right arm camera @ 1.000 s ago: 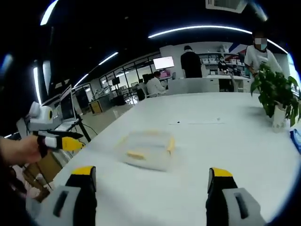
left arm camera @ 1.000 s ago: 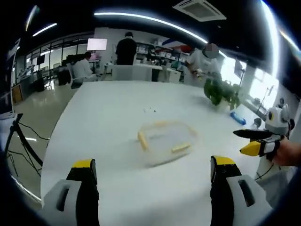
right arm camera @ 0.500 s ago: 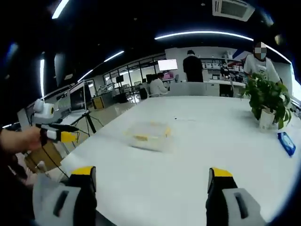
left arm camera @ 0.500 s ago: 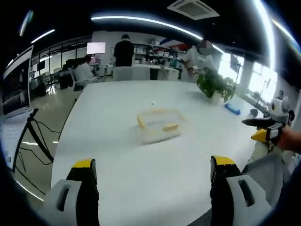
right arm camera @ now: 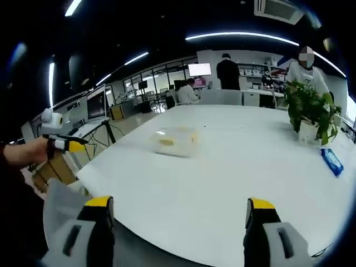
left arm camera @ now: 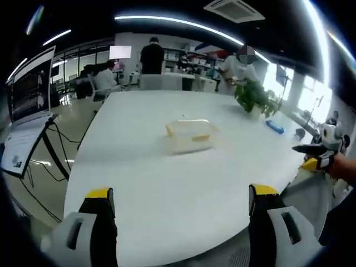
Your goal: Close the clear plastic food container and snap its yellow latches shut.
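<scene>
Left view, our gripper (left arm camera: 178, 222): jaws wide apart, nothing betw them, low over the near table (left arm camera: 167, 189) edge.
Left view, box (left arm camera: 189, 135): mid-table, well ahead of us, a bit right of centre. Clear body, lid looks down on it; yellow latches (left arm camera: 200, 137) show on near side & left end. Can't tell if they're snapped, too small.
Left view, other gripper (left arm camera: 314, 157): comes in at far right in a hand, off the table edge, well apart from box. Open or closed: can't tell from here.
Left view, bkgd: plant (left arm camera: 253, 99) & blue item (left arm camera: 274, 127) on far right of table; people at desks behind.
Right view, our gripper (right arm camera: 177, 222): jaws spread, empty, over near table edge.
Right view, box (right arm camera: 174, 140): ahead-left, mid-table, far from jaws. Pale, see-through, yellow bits on top & side.
Right view, other gripper (right arm camera: 62, 145): at left, hand-held, off the table.
Handling, we reckon: light, thin stiff plastic, smooth, so it'll skid on the white top if pushed one-sided. Lid flexes; latches are small hinged tabs.
Where to hold, we reckon: steady one end w/ one gripper, press each latch down over the rim w/ the other. No hard squeeze on walls, may crack.
</scene>
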Available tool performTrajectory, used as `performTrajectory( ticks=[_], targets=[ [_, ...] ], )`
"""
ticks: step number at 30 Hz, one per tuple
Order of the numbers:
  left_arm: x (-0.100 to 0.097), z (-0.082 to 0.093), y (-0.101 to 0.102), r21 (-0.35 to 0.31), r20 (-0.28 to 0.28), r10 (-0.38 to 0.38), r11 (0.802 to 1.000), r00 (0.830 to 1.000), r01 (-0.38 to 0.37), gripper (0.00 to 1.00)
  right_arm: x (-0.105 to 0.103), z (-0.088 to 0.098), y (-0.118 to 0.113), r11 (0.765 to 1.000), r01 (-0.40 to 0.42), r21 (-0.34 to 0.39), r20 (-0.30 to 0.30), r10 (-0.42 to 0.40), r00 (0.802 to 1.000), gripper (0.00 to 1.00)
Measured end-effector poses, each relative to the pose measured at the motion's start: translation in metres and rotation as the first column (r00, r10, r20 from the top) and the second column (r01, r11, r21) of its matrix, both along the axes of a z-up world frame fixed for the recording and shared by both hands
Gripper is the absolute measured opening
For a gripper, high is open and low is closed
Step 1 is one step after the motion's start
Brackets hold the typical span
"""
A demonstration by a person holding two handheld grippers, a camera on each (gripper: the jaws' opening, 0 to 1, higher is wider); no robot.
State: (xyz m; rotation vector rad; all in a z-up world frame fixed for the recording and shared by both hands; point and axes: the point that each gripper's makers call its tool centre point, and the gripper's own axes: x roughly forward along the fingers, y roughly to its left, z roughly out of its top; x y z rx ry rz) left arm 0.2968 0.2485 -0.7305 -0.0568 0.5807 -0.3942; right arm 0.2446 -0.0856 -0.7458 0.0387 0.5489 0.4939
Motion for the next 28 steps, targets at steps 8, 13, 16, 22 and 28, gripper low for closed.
performTrajectory(
  ticks=[8, 13, 16, 22, 28],
  targets=[
    [-0.003, 0.006, 0.005, 0.021, -0.001, 0.003, 1.000, 1.000, -0.003, 0.98, 0.005, -0.001, 0.005, 1.000, -0.004, 0.020, -0.026, 0.005, 1.000, 1.00],
    [-0.009, 0.004, 0.001, 0.041, -0.009, -0.014, 0.999, 1.000, 0.014, 0.97, 0.004, -0.003, 0.003, 0.999, 0.004, 0.039, -0.050, -0.002, 0.999, 1.00],
    [-0.013, 0.000, -0.002, 0.045, -0.016, -0.028, 0.999, 0.999, 0.028, 0.97, 0.001, -0.008, -0.001, 0.999, 0.008, 0.039, -0.074, -0.005, 0.997, 1.00],
    [-0.015, -0.006, -0.006, 0.022, -0.023, -0.009, 1.000, 1.000, 0.010, 0.97, -0.005, -0.011, -0.005, 1.000, -0.001, 0.023, -0.083, 0.003, 0.997, 1.00],
    [-0.018, -0.007, -0.007, 0.070, -0.013, -0.015, 0.997, 1.000, 0.016, 0.95, -0.016, -0.016, 0.001, 0.999, -0.043, -0.002, -0.109, 0.042, 0.993, 1.00]
  ],
)
